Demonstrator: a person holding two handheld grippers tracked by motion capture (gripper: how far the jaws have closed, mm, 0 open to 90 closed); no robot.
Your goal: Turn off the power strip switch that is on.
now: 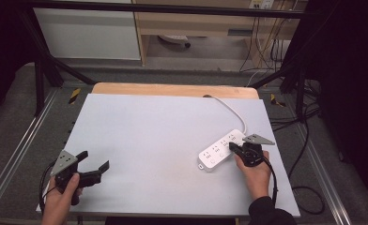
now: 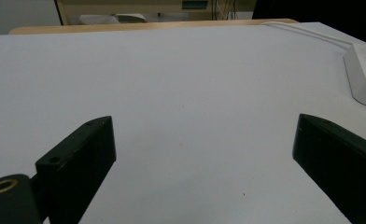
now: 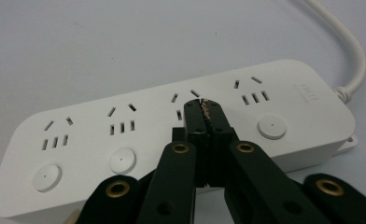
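A white power strip (image 1: 221,150) lies on the right half of the grey table sheet (image 1: 149,140), its white cable (image 1: 231,112) running back toward the far edge. My right gripper (image 1: 236,149) is shut, jaws pressed together with nothing between them, their tips resting over the strip's third socket group (image 3: 183,100) in the right gripper view (image 3: 203,109). The strip (image 3: 181,133) has several socket groups, each with a round button. My left gripper (image 1: 94,165) hovers open at the table's front left; its jaws stand wide apart over bare sheet (image 2: 202,140). The strip's end (image 2: 364,74) shows at far right.
A wooden table edge (image 1: 172,89) runs along the back of the sheet. Black frame posts (image 1: 41,79) stand at both sides, and loose cables (image 1: 309,140) hang beside the right edge. Shelving and a white cabinet (image 1: 88,33) stand behind the table.
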